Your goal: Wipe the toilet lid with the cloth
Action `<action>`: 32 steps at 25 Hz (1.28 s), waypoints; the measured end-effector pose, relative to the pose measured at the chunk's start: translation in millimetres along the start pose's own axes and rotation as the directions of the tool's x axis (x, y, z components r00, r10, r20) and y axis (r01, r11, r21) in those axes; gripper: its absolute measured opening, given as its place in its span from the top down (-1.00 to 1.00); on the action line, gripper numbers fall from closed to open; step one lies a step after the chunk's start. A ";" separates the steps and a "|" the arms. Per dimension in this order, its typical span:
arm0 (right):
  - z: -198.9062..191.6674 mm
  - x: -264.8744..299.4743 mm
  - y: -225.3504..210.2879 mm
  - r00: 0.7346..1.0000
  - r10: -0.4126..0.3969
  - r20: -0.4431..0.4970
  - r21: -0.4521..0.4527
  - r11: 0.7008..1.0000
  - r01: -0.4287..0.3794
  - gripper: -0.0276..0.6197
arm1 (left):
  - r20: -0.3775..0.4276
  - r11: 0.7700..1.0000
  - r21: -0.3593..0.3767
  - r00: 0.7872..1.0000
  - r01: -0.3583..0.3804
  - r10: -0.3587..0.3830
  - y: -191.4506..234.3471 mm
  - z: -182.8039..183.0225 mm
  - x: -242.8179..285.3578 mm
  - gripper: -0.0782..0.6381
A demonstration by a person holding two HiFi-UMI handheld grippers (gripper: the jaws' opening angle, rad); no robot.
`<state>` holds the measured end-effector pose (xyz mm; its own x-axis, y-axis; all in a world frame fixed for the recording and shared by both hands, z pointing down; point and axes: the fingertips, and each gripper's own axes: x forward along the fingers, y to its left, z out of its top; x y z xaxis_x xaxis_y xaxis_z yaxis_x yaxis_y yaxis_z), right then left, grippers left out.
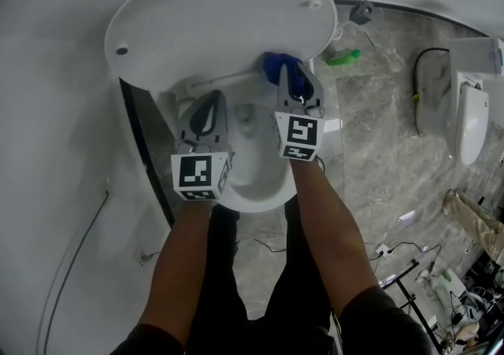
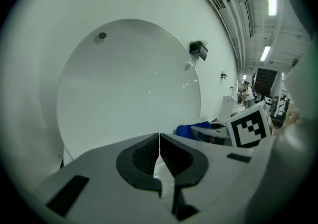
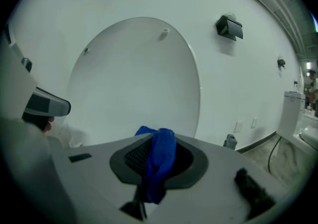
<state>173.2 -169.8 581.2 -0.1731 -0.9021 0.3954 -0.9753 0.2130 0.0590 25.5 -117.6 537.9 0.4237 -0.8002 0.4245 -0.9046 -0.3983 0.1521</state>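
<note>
Cloth (image 3: 160, 158) clamped in right tongs (image 1: 298, 87) near lower edge of raised toilet lid (image 1: 213, 23), left tongs (image 2: 159, 143) closed on nothing; risk: bunched cloth slipping free under wiping pressure and dropping into open bowl (image 1: 256, 184).

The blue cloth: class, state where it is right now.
In the head view the blue cloth sits right of centre, clamped between the fingers of the right gripper, by the raised toilet lid's lower edge, above the bowl.
</note>
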 end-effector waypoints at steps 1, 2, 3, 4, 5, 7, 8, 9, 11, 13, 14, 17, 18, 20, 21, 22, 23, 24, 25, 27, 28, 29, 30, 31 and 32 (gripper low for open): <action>1.7 -2.2 -4.8 1.000 0.003 -0.001 0.000 1.000 -0.003 0.73 | 0.000 1.000 -0.002 1.000 0.000 0.000 -4.2 0.9 2.0 0.75; 4.0 -5.2 -7.8 1.000 0.008 0.000 -0.002 1.000 -0.008 0.73 | 0.001 1.000 -0.005 1.000 -0.001 0.001 -7.9 1.8 3.0 0.75; 6.9 -9.1 -9.6 1.000 0.015 0.002 -0.003 1.000 -0.015 0.73 | 0.002 1.000 -0.008 1.000 -0.001 0.001 -11.3 3.0 3.2 0.75; 10.2 -13.6 -10.2 1.000 0.025 0.006 -0.003 1.000 -0.025 0.73 | 0.003 1.000 -0.009 1.000 -0.001 0.001 -14.4 4.5 2.8 0.75; 14.5 -18.8 -9.7 0.999 0.037 0.012 0.000 0.999 -0.037 0.73 | 0.002 1.000 -0.004 1.000 -0.001 0.001 -16.7 6.7 1.9 0.75; 27.0 -31.8 -5.1 0.997 0.066 0.031 0.003 0.998 -0.066 0.73 | 0.003 1.000 0.018 1.000 -0.008 0.008 -17.7 14.8 -2.0 0.75; 35.0 -40.2 -1.4 0.996 0.082 0.042 0.000 0.997 -0.082 0.73 | 0.007 0.999 0.033 1.000 -0.014 0.014 -16.1 21.6 -5.9 0.75; 43.4 -50.1 3.0 0.994 0.099 0.051 -0.001 0.995 -0.099 0.73 | 0.015 0.999 0.051 1.000 -0.019 0.018 -13.4 30.9 -11.5 0.75; 61.2 -72.2 12.2 0.990 0.129 0.058 -0.002 0.992 -0.129 0.73 | 0.034 0.994 0.108 0.999 -0.005 0.002 -7.5 55.9 -25.8 0.75; 79.4 -92.4 22.1 0.986 0.155 0.057 -0.018 0.988 -0.154 0.73 | 0.032 0.979 0.201 0.999 0.034 -0.041 -1.7 80.1 -41.9 0.75; 90.1 -100.2 29.2 0.982 0.175 0.066 -0.034 0.984 -0.173 0.73 | 0.025 0.967 0.251 0.998 0.045 -0.053 3.5 90.2 -49.9 0.74; 121.1 -115.0 49.7 0.970 0.230 0.078 -0.075 0.972 -0.224 0.73 | 0.023 0.940 0.342 0.999 0.024 -0.034 28.8 123.0 -70.5 0.71; 130.6 -118.7 54.8 0.968 0.239 0.081 -0.077 0.969 -0.233 0.73 | 0.027 0.939 0.343 0.999 0.015 -0.026 37.9 135.1 -75.8 0.63; 149.5 -127.0 66.4 0.960 0.262 0.096 -0.073 0.964 -0.256 0.73 | 0.031 0.947 0.321 0.999 0.012 -0.023 53.9 159.2 -82.9 0.38; 158.6 -132.3 72.9 0.955 0.279 0.106 -0.071 0.960 -0.272 0.73 | 0.031 0.949 0.314 0.999 0.012 -0.023 60.3 170.9 -83.9 0.31; 167.6 -138.1 78.9 0.947 0.296 0.121 -0.072 0.955 -0.289 0.73 | 0.032 0.949 0.316 0.999 0.011 -0.022 65.6 182.2 -82.5 0.27; 176.4 -144.1 84.2 0.939 0.313 0.139 -0.075 0.949 -0.305 0.73 | 0.033 0.946 0.325 0.999 0.010 -0.022 70.1 193.0 -79.0 0.25; 184.3 -150.2 88.9 0.932 0.328 0.156 -0.079 0.944 -0.319 0.73 | 0.033 0.940 0.340 0.999 0.012 -0.025 74.2 202.7 -74.2 0.24; 190.5 -156.4 92.7 0.926 0.338 0.167 -0.076 0.941 -0.330 0.73 | 0.030 0.934 0.357 0.999 0.017 -0.029 78.0 210.3 -69.0 0.24; 197.7 -169.4 95.9 0.921 0.348 0.175 -0.051 0.937 -0.345 0.73 | 0.007 0.923 0.383 0.999 0.040 -0.046 82.3 216.9 -58.1 0.24; 198.8 -175.5 95.3 0.921 0.351 0.171 -0.043 0.936 -0.349 0.73 | -0.013 0.917 0.393 0.998 0.060 -0.060 81.7 216.3 -52.0 0.24; 198.8 -180.3 94.4 0.921 0.354 0.164 -0.043 0.935 -0.352 0.73 | -0.035 0.910 0.405 0.997 0.083 -0.076 80.2 214.8 -46.2 0.24; 198.4 -183.7 94.1 0.921 0.357 0.158 -0.045 0.934 -0.355 0.73 | -0.055 0.902 0.418 0.994 0.105 -0.090 79.0 213.8 -41.6 0.24; 197.8 -185.9 93.6 0.921 0.358 0.155 -0.042 0.933 -0.356 0.73 | -0.071 0.895 0.431 0.993 0.119 -0.098 78.6 213.7 -38.6 0.26; 196.9 -187.7 91.8 0.922 0.355 0.153 -0.036 0.935 -0.354 0.73 | -0.078 0.889 0.441 0.992 0.123 -0.099 78.7 214.5 -36.7 0.30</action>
<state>89.2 -55.0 331.9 -0.5272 -0.8136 0.2452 -0.8451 0.5321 -0.0514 -51.0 -215.7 342.9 0.5061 -0.7193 0.4759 -0.7307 -0.6507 -0.2064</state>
